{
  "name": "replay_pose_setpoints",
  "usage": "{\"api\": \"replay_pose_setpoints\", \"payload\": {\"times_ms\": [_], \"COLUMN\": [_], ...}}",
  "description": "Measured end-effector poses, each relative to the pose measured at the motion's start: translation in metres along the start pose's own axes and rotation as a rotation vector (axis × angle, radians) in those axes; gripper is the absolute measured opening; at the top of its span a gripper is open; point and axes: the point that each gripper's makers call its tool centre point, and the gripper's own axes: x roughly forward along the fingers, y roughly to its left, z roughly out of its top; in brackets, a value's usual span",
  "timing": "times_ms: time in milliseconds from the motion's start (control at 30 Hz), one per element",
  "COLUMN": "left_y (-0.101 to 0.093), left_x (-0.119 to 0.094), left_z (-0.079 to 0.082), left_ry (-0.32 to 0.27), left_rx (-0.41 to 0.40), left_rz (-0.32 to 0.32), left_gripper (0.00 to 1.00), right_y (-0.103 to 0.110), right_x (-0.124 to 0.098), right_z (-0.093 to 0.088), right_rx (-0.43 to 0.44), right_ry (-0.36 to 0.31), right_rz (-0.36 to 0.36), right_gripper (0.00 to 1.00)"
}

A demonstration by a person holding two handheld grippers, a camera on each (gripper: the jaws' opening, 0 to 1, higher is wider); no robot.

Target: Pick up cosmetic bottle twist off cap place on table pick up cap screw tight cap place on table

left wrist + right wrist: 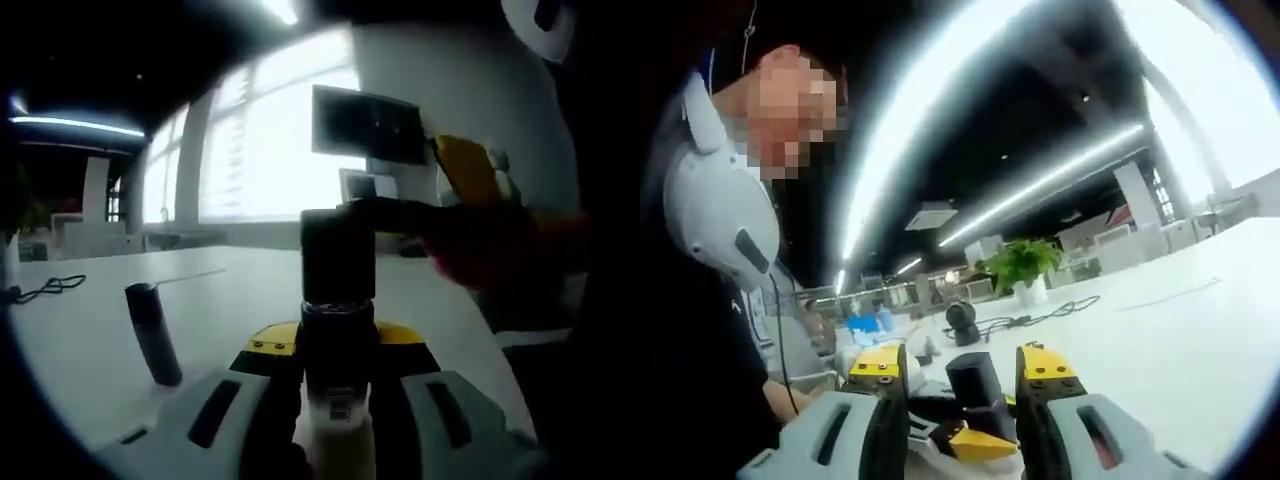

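My left gripper is shut on a cosmetic bottle with a white, barcoded body, holding it upright above the table. Its black cap is on top. My right gripper reaches in from the right, level with the top of the cap. In the right gripper view the cap stands between the yellow-tipped jaws of my right gripper. They are open, with a gap showing on the cap's left side. Below it lies a yellow part of the left gripper.
A dark cylinder stands on the white table left of the held bottle. A black cable lies at the far left. A person with a headset is close on the right gripper's left. A potted plant stands far back.
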Motion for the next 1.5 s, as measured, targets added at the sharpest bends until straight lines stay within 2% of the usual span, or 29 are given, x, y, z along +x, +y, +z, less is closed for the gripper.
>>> {"api": "replay_pose_setpoints", "payload": {"times_ms": [133, 300, 533, 600, 633, 667, 800, 867, 967, 1067, 1133, 1233, 1500], "left_y": [0.001, 0.006, 0.004, 0.005, 0.005, 0.005, 0.007, 0.006, 0.005, 0.005, 0.007, 0.007, 0.007], "left_x": [-0.001, -0.004, -0.002, -0.003, -0.003, -0.003, -0.003, -0.003, -0.002, -0.002, -0.002, -0.002, -0.002], "left_z": [0.003, 0.013, 0.009, 0.009, 0.009, 0.008, 0.008, 0.008, 0.008, 0.008, 0.009, 0.009, 0.01], "left_ry": [-0.014, -0.061, -0.045, -0.043, -0.042, -0.041, -0.041, -0.041, -0.042, -0.043, -0.048, -0.046, -0.045], "left_rx": [0.004, -0.06, -0.066, -0.078, -0.083, -0.085, -0.092, -0.088, -0.078, -0.075, -0.048, -0.059, -0.057], "left_rz": [0.0, 0.006, 0.004, 0.006, 0.01, 0.011, 0.022, 0.022, 0.019, 0.02, 0.029, 0.026, 0.022], "left_gripper": [0.16, 0.16, 0.14, 0.14, 0.14, 0.14, 0.14, 0.14, 0.14, 0.14, 0.14, 0.14, 0.14], "right_y": [0.0, 0.002, 0.004, 0.002, -0.001, 0.0, 0.006, -0.001, -0.003, -0.004, -0.005, -0.008, -0.006], "right_x": [0.006, 0.01, 0.011, 0.011, 0.011, 0.012, 0.019, 0.021, 0.025, 0.028, 0.027, 0.026, 0.025], "right_z": [-0.004, -0.001, 0.001, -0.001, -0.003, -0.005, -0.012, -0.017, -0.02, -0.02, -0.02, -0.024, -0.022], "right_rx": [-0.022, -0.017, -0.039, -0.09, -0.145, -0.163, -0.143, -0.2, -0.236, -0.221, -0.253, -0.336, -0.327], "right_ry": [0.024, 0.015, 0.026, 0.047, 0.064, 0.076, 0.088, 0.12, 0.134, 0.127, 0.135, 0.184, 0.183], "right_rz": [0.0, -0.006, -0.052, -0.107, -0.167, -0.193, -0.254, -0.331, -0.395, -0.422, -0.454, -0.499, -0.499], "right_gripper": [0.35, 0.35, 0.35, 0.34, 0.33, 0.3, 0.28, 0.28, 0.28, 0.26, 0.25, 0.14, 0.13]}}
